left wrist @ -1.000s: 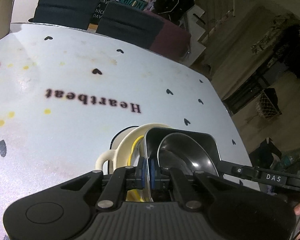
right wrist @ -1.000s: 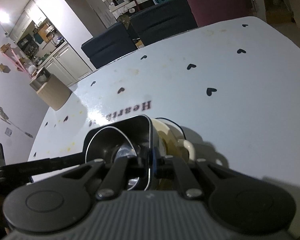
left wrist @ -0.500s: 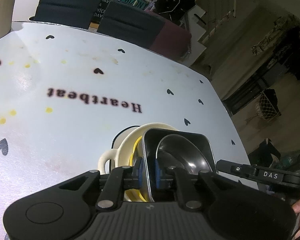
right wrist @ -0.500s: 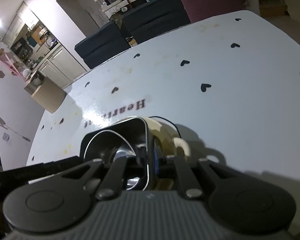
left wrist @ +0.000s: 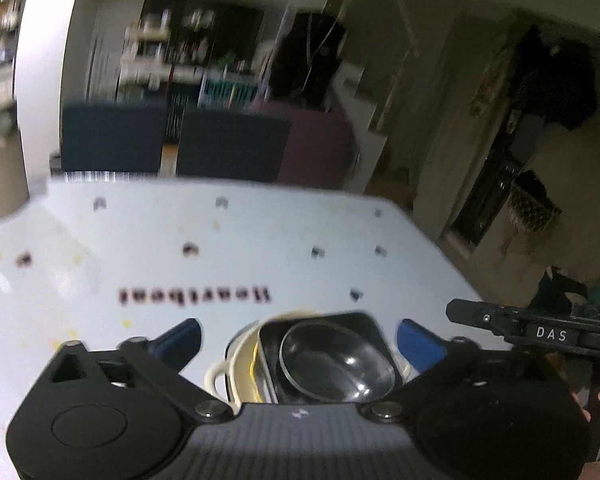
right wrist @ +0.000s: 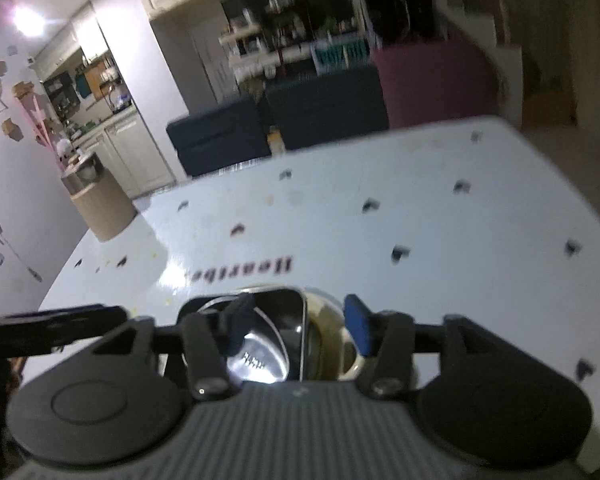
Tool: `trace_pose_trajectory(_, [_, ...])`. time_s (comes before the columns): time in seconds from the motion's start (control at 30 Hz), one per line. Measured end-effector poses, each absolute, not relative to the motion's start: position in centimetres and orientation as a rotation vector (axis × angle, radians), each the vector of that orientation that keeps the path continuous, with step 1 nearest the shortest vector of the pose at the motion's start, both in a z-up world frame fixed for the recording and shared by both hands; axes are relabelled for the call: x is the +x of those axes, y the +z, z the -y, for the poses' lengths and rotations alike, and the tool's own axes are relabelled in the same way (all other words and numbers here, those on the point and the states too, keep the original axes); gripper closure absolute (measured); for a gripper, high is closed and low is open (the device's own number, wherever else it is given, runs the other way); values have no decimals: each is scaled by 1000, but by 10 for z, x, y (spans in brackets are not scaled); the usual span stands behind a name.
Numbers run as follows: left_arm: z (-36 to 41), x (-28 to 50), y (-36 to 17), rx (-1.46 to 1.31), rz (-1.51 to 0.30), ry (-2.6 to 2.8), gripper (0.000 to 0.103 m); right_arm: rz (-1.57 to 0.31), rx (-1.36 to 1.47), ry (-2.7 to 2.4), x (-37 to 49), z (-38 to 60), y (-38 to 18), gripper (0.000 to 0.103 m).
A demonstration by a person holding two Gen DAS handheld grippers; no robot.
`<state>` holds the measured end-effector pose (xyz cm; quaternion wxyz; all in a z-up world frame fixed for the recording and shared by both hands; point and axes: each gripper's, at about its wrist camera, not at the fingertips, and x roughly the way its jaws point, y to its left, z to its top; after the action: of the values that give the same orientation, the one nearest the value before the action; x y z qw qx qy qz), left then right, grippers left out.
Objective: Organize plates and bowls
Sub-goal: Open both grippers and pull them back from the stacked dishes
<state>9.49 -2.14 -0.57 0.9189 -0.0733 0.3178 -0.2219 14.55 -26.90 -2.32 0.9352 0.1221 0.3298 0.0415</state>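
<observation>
A stack stands on the white table: a cream handled dish [left wrist: 236, 368] at the bottom, a square steel tray [left wrist: 324, 322] in it, and a round steel bowl [left wrist: 336, 364] on top. My left gripper [left wrist: 298, 344] is open, its blue pads wide apart on either side of the stack, touching nothing. In the right wrist view the same tray [right wrist: 288, 312], bowl [right wrist: 256, 360] and cream dish [right wrist: 328, 344] lie under my right gripper [right wrist: 296, 330], which is open above them. Both views are motion-blurred.
The white table [left wrist: 180, 248] carries black hearts and the word "Heartbeat". Dark blue chairs [right wrist: 328, 108] and a maroon one [right wrist: 432, 80] stand at its far edge. A tan bin [right wrist: 100, 204] stands off the table's left. My right gripper's body [left wrist: 540, 332] shows at the stack's right.
Both grippers have opened and let go of the steel tray's rim. Both have pulled back and tilted up, so more of the room shows. The stack stays on the table.
</observation>
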Motion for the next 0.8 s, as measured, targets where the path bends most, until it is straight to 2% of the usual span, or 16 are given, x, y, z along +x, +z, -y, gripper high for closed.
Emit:
trace_pose_trajectory(0.03, [20, 87, -2, -148, -633, -451, 0, -650, 238, 81, 139, 269, -19, 36])
trace_pose_trajectory(0.2, [11, 62, 7, -194, -619, -415, 0, -536, 158, 43, 100, 264, 1, 11])
trace_pose_trajectory(0.3, [11, 44, 12, -158, -583, -381, 0, -480, 132, 28, 75, 260, 7, 0])
trace_pose_trajectory(0.5, [11, 10, 2, -93, -543, -326, 0, -420, 94, -3, 35, 255, 4, 0])
trace_pose_trajectory(0.8, [8, -14, -16, -42, -560, -281, 0, -469, 85, -8, 13, 252, -16, 0])
